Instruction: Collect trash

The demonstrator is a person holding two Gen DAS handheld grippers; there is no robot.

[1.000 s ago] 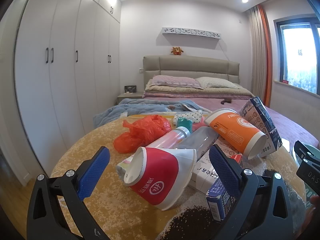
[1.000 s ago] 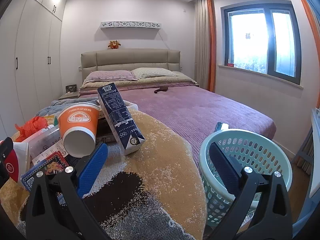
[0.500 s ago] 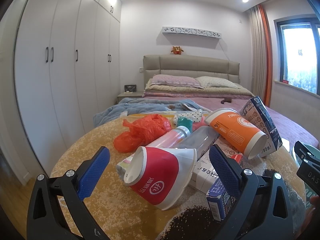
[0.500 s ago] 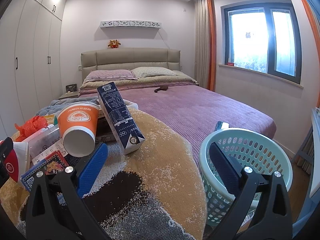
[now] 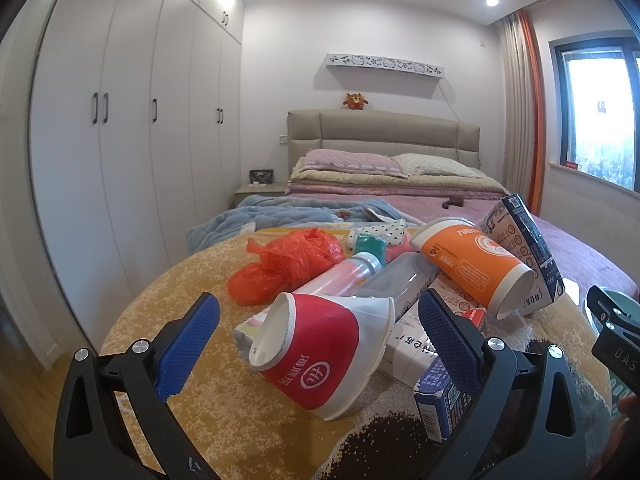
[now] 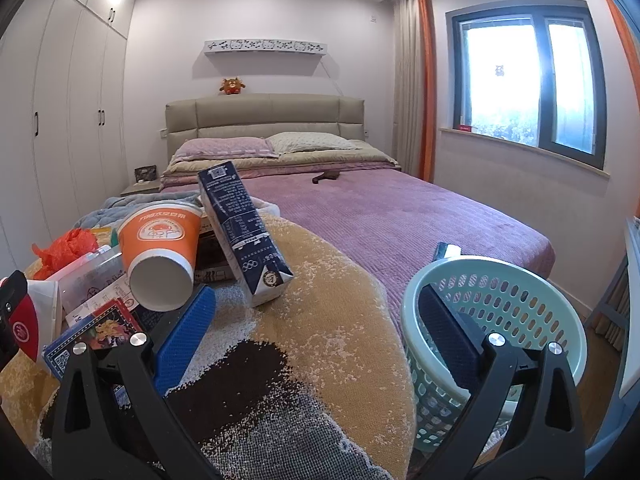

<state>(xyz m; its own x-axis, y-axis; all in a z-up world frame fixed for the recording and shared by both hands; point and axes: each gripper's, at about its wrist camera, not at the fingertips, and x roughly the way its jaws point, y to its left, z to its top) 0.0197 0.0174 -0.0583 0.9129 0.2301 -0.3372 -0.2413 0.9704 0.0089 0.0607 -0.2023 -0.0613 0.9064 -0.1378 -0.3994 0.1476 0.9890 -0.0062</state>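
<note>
Right wrist view: my right gripper [image 6: 316, 330] is gaping wide, holding nothing, beside the basket [image 6: 496, 276], whose inside is partly hidden; my left gripper [image 5: 320, 334] is gaping empty too.

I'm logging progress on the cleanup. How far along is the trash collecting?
Nothing looks done: no trash shows in the visible part of the basket. Nothing is in hand; the left gripper and right gripper are both open. The red cup, orange cup, carton and orange bag remain.
</note>
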